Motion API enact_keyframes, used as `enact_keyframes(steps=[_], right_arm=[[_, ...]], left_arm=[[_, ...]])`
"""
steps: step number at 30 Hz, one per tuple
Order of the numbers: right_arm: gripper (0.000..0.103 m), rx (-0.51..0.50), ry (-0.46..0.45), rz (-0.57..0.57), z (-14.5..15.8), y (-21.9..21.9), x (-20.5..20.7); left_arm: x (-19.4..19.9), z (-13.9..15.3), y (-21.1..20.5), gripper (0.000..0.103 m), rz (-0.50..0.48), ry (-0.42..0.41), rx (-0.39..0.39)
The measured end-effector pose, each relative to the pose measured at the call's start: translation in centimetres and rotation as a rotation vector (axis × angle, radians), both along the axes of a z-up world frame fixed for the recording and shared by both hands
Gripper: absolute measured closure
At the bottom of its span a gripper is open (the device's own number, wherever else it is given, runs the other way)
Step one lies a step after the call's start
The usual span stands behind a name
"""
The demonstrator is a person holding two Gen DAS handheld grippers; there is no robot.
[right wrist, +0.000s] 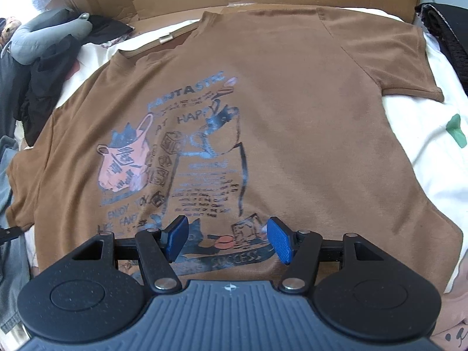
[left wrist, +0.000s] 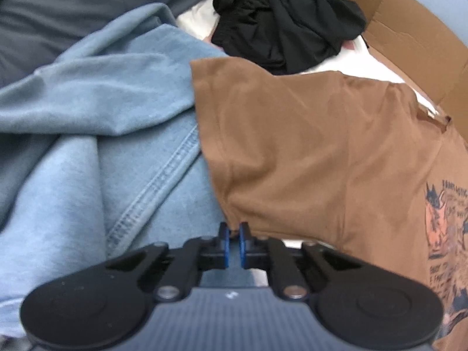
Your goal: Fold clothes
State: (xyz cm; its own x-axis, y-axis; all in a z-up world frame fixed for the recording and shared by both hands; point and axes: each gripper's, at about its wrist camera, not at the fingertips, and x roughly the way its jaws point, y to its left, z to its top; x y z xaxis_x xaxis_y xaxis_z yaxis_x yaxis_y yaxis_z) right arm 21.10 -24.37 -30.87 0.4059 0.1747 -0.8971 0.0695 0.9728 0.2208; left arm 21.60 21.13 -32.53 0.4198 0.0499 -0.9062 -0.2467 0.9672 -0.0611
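Note:
A brown T-shirt [right wrist: 292,117] with a blue and pink print lies spread front up on a white sheet [right wrist: 424,158]. My right gripper [right wrist: 229,238] hovers open just above the lower part of the print, nothing between its blue pads. In the left wrist view one brown T-shirt sleeve [left wrist: 292,146] lies beside pale blue denim. My left gripper [left wrist: 233,232] is at the sleeve's lower corner, its pads nearly together, with the brown hem pinched at their tips.
A light blue denim garment [left wrist: 96,134] lies left of the sleeve, with grey cloth [left wrist: 73,5] behind it. A crumpled black garment [left wrist: 280,23] and cardboard [left wrist: 409,35] sit beyond. A grey neck pillow [right wrist: 44,41] and dark clothes are at the far left, black straps [right wrist: 447,38] at the right.

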Motion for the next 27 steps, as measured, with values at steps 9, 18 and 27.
enact_keyframes(steps=[9,18,27], right_arm=[[0.037,-0.045,-0.006,0.018,0.0,-0.8,-0.3],[0.037,-0.072,-0.057,-0.001,1.3,-2.7,1.0],[0.037,-0.16,-0.033,-0.007,-0.6,-4.7,2.1]], left_arm=[[-0.1,1.4,-0.1,0.091,-0.023,0.02,0.119],[4.6,3.1,0.5,0.082,-0.07,-0.109,0.109],[9.0,-1.1,1.6,0.083,-0.07,-0.105,0.125]])
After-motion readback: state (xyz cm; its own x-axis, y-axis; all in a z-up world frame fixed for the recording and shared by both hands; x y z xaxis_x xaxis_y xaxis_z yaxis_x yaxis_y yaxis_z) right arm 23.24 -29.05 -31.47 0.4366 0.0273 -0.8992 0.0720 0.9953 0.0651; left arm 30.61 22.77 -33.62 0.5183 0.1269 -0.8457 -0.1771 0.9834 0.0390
